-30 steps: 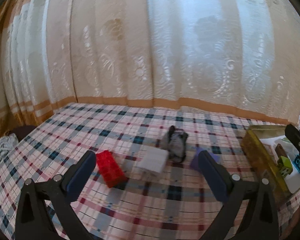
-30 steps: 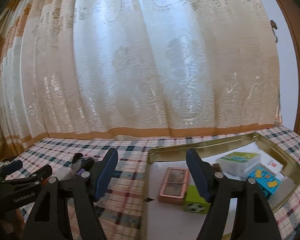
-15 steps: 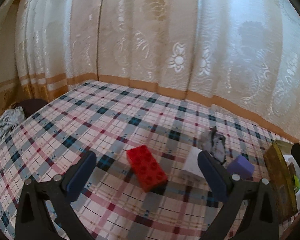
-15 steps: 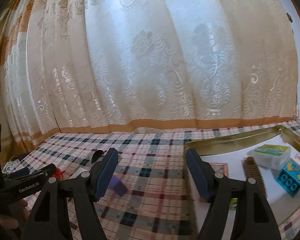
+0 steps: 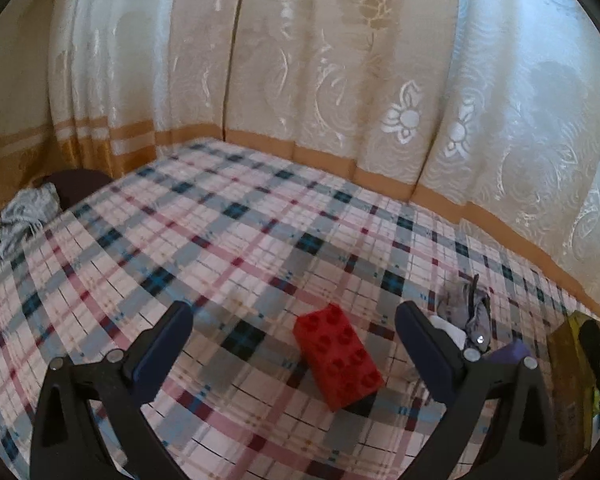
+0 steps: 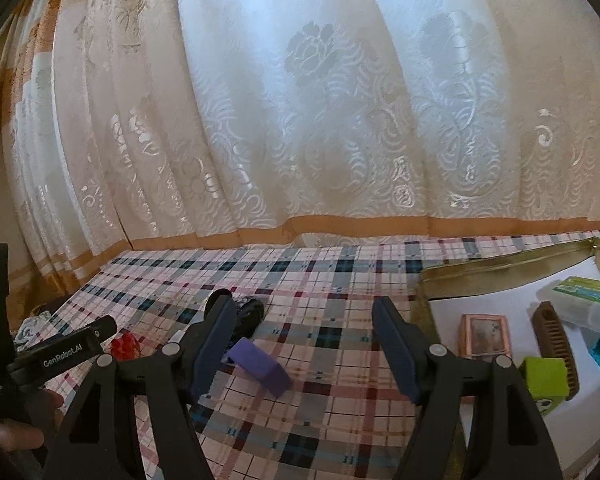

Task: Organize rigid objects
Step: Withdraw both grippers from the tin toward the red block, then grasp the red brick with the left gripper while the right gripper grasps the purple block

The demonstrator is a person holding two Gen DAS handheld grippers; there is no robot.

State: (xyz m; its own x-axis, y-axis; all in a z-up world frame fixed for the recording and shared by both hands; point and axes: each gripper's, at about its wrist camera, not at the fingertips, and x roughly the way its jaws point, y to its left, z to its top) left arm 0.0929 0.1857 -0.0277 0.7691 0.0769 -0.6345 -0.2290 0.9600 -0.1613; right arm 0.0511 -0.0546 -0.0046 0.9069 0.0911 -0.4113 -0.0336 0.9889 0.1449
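Checked cloth, pink, grey and blue, spread flat under everything. Gold-rimmed tray at the right edge, already holding a clear box with a green label, a small frame, a brown comb and a green cube; label print too small to read. Left gripper spread wide, holding nothing, low over the cloth. Right gripper likewise spread and unloaded. Red brick lying flat between the left fingertips, untouched. Judged light, stiff and smooth-sided: best pinched across the two long flat sides, low down, not on the studs. Purple block loose on the cloth near the right gripper. "GenRobot.AI" legible on the left gripper's body in the right view.
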